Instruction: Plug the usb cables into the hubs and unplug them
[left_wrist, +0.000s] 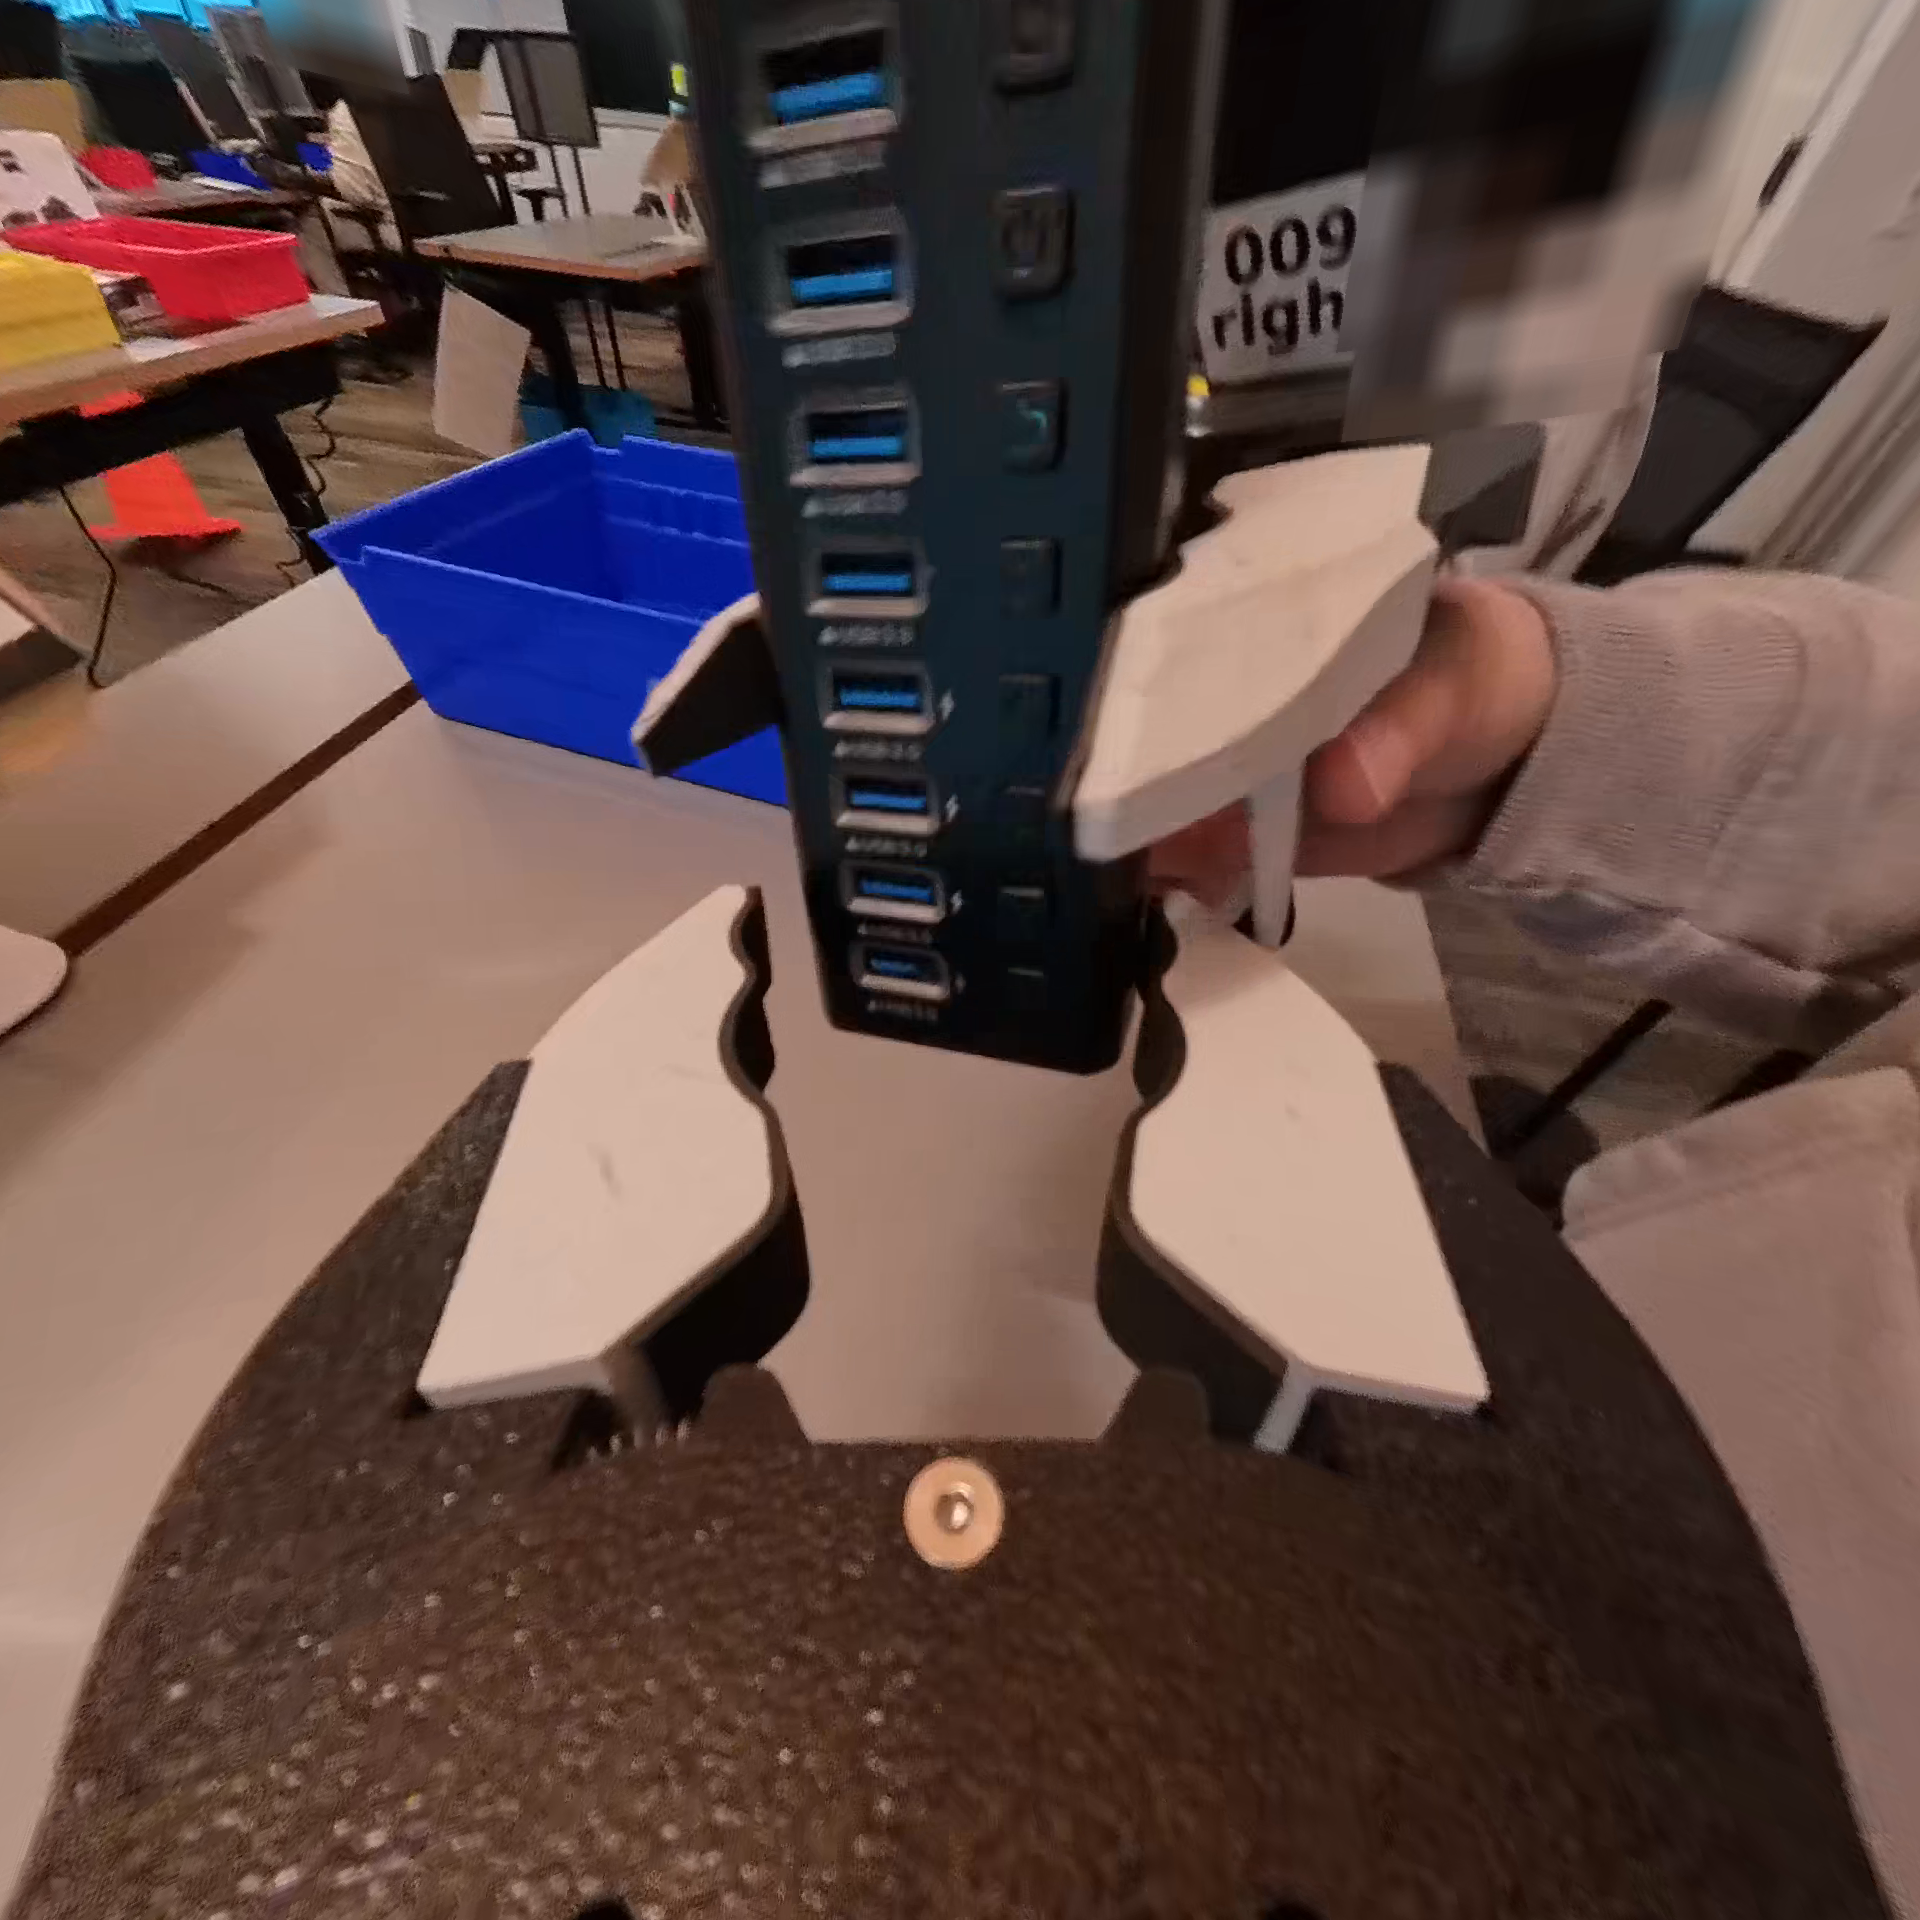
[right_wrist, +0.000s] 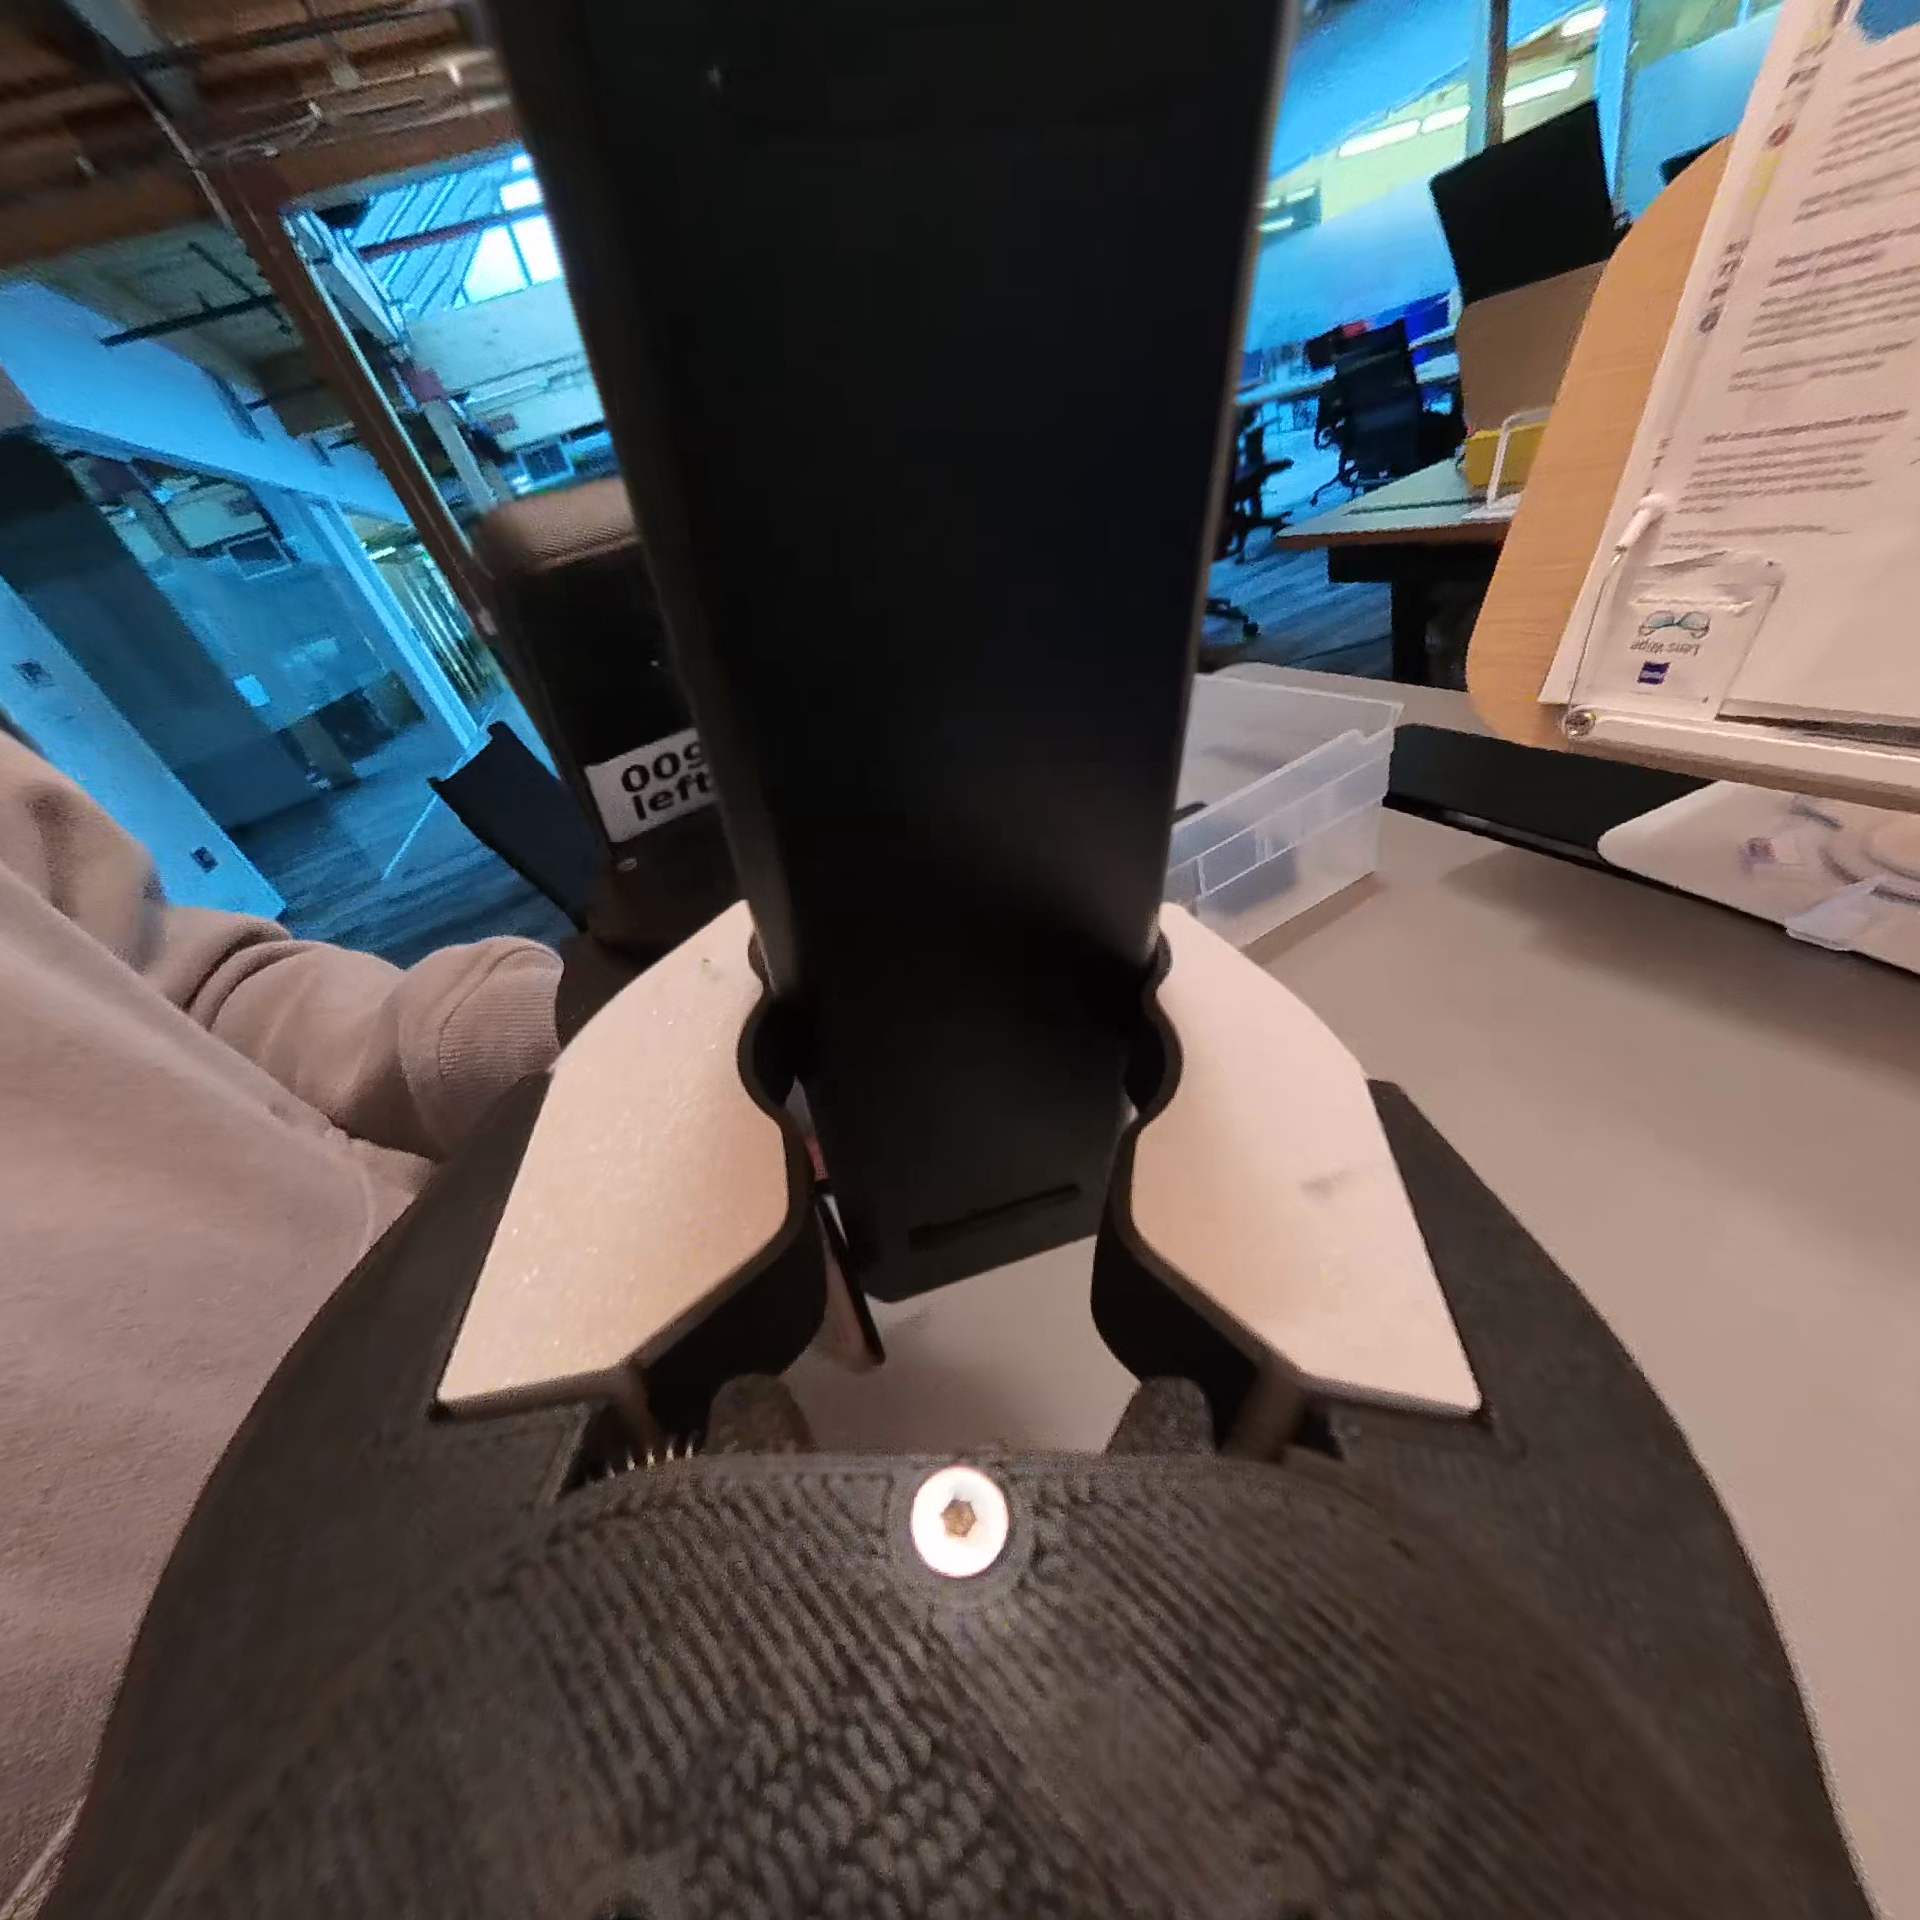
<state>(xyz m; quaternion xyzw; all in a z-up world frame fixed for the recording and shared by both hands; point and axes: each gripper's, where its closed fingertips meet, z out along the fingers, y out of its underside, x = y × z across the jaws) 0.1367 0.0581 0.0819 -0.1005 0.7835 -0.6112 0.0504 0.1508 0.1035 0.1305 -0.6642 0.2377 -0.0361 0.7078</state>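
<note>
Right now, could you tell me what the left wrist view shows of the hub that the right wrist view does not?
Only the left wrist view shows the long black USB hub's face, with its column of blue ports, all empty, and the blue plastic bin behind it. Only the right wrist view shows the hub's plain black back and a clear plastic tray. Both show the hub upright over the grey table, with the left claw and right claw gripping its sides.

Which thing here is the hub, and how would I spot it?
Look above the grey table, in front of the blue bin. The hub is the long black bar standing upright there. Unlike anything nearby, it has a column of blue-lined ports down its face.
</note>
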